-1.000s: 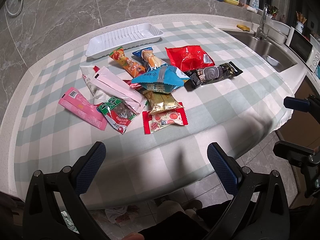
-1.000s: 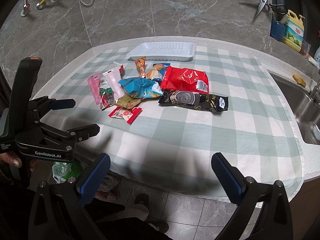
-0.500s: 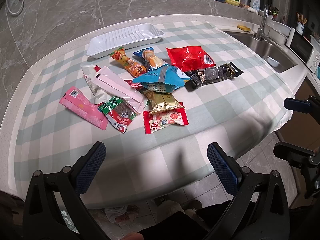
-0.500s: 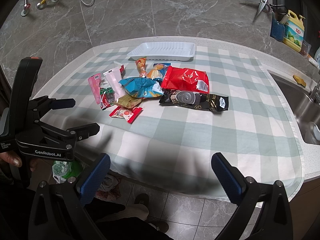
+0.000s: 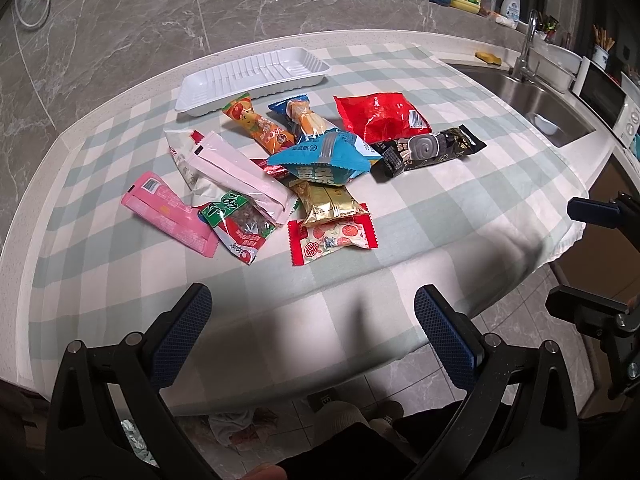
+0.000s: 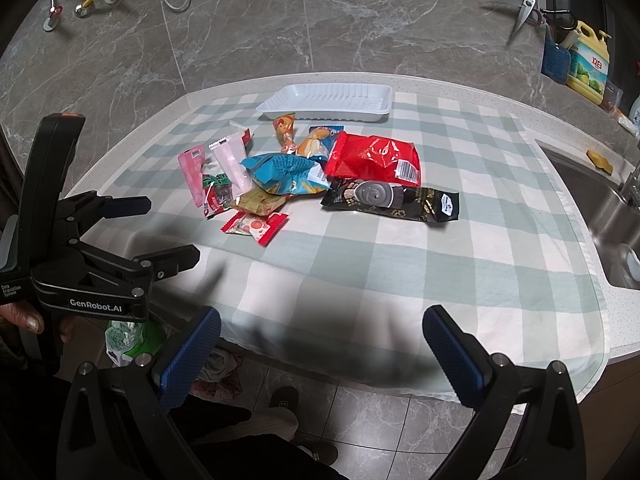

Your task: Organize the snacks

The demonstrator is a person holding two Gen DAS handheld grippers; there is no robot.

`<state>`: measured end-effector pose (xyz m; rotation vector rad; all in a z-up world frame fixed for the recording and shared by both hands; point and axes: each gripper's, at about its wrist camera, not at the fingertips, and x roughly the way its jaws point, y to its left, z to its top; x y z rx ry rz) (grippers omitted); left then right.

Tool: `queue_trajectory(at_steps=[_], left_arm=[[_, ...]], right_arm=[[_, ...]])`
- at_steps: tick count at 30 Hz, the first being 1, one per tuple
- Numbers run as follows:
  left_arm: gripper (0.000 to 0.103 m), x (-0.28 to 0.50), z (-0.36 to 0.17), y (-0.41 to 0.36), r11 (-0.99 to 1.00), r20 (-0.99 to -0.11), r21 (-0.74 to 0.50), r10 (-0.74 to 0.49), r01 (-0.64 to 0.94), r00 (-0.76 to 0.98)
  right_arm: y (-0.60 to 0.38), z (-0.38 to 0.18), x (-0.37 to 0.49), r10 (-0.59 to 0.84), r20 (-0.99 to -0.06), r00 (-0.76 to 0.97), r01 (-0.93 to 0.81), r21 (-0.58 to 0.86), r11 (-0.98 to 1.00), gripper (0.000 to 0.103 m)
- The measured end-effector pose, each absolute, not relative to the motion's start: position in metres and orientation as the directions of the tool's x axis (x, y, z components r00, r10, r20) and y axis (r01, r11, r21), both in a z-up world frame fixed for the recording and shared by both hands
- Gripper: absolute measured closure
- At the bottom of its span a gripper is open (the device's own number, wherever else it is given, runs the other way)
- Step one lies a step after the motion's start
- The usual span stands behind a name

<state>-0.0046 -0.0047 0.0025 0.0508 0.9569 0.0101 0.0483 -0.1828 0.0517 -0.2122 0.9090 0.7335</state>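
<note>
Several snack packets lie in a loose heap on the checked tablecloth: a red bag, a black packet, a blue bag, a gold packet, a red-edged candy packet and a pink packet. Behind them rests an empty white tray. My left gripper is open, low at the table's near edge, short of the heap. My right gripper is open too, holding nothing, with the red bag and black packet far ahead.
A steel sink with a tap is set into the counter to the right. Bottles stand by the marble wall. The left gripper's body, held by a hand, fills the right wrist view's left side. Tiled floor and feet lie below.
The left wrist view has shifted slightly, so the heap sits a touch lower in the frame. Both grippers stay open and no packet has moved.
</note>
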Motion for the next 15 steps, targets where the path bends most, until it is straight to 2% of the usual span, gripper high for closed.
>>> queue_trajectory(at_steps=[15], left_arm=[[0.0, -0.0106, 0.0044, 0.004, 0.999, -0.814, 0.046, 0.035, 0.004, 0.579]], right_arm=[[-0.1799, 0.049, 0.0474, 0.49, -0.777, 0.395, -0.662, 0.129, 0.739, 0.0]])
